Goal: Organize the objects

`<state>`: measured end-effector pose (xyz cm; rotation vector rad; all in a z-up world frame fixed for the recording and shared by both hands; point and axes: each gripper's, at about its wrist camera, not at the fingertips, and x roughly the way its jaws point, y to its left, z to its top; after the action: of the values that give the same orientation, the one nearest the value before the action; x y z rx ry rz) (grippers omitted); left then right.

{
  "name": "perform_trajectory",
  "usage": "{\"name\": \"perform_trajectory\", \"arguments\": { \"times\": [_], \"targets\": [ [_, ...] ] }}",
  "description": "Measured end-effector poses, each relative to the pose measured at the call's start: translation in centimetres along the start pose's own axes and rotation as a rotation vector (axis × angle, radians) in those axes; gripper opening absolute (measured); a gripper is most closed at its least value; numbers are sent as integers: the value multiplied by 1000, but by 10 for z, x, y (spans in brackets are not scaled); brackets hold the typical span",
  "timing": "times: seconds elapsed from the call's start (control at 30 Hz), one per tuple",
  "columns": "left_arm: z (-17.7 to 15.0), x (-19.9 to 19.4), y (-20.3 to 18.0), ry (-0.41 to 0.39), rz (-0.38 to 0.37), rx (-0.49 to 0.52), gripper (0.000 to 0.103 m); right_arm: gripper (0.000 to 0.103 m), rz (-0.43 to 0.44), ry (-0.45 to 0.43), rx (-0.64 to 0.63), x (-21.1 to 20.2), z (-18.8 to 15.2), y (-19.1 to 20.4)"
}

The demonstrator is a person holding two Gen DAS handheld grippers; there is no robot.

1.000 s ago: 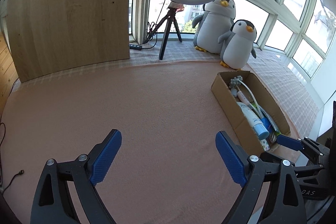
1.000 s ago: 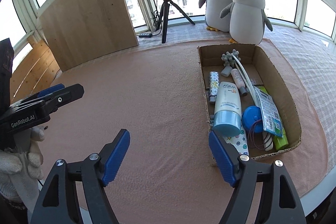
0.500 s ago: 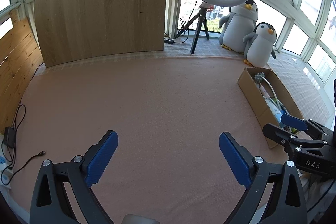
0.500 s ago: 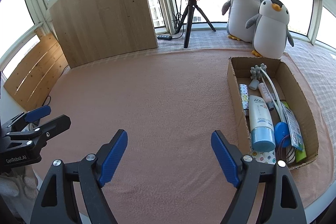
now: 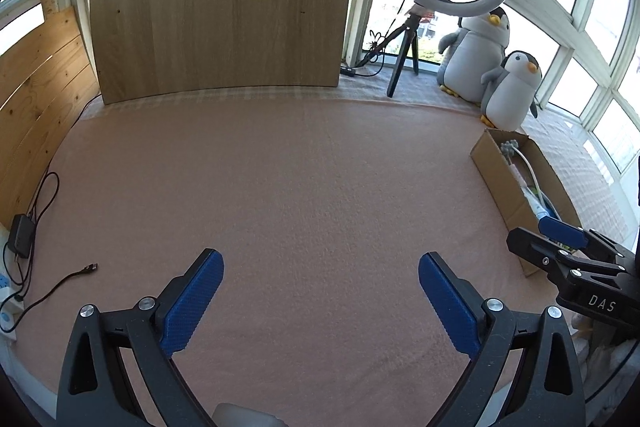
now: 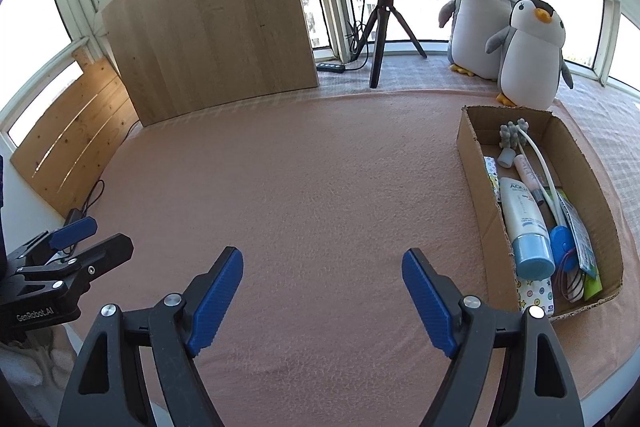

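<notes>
both the left gripper [image 5: 320, 301] and right gripper [image 6: 322, 293] were spread wide and empty over the bare pink mat [image 6: 320, 167], items lay packed in the cardboard box [image 6: 478, 183], so sorting looked finished and only withdrawal remained.

From my right camera, the cardboard box [image 6: 472, 163] sits at the right of the blanket [image 6: 320, 167], the tube [image 6: 524, 223] lying inside. Two plush penguins [image 6: 528, 55] stand behind it; the ring light [image 6: 380, 39] stands left of them, the wooden board [image 6: 212, 23] further left.

The right hand-held gripper [image 6: 322, 285] hangs wide open over bare pink bench [image 6: 320, 167]; a filled cardboard box [image 6: 478, 195] lies right, two penguins [image 6: 504, 27] far right.
</notes>
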<state>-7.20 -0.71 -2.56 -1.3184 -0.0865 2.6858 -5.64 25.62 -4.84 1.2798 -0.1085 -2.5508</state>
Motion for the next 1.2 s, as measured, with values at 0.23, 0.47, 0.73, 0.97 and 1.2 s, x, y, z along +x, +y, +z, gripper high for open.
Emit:
{"name": "perform_trajectory", "arguments": {
  "times": [0.23, 0.47, 0.73, 0.97, 1.2],
  "targets": [
    [-1, 0, 10, 8, 14, -23, 100, 79, 7, 6, 4, 3, -3, 7],
    [-3, -2, 17, 10, 35, -33, 100, 79, 14, 13, 3, 5, -6, 10],
    [-5, -2, 18, 14, 41, -34, 100, 79, 16, 16, 6, 5, -7, 10],
    [-3, 1, 15, 15, 39, -29, 100, 79, 14, 16, 10, 5, -7, 8],
    [-2, 4, 13, 18, 42, -22, 100, 79, 15, 19, 23, 6, -6, 4]
  ]
}}
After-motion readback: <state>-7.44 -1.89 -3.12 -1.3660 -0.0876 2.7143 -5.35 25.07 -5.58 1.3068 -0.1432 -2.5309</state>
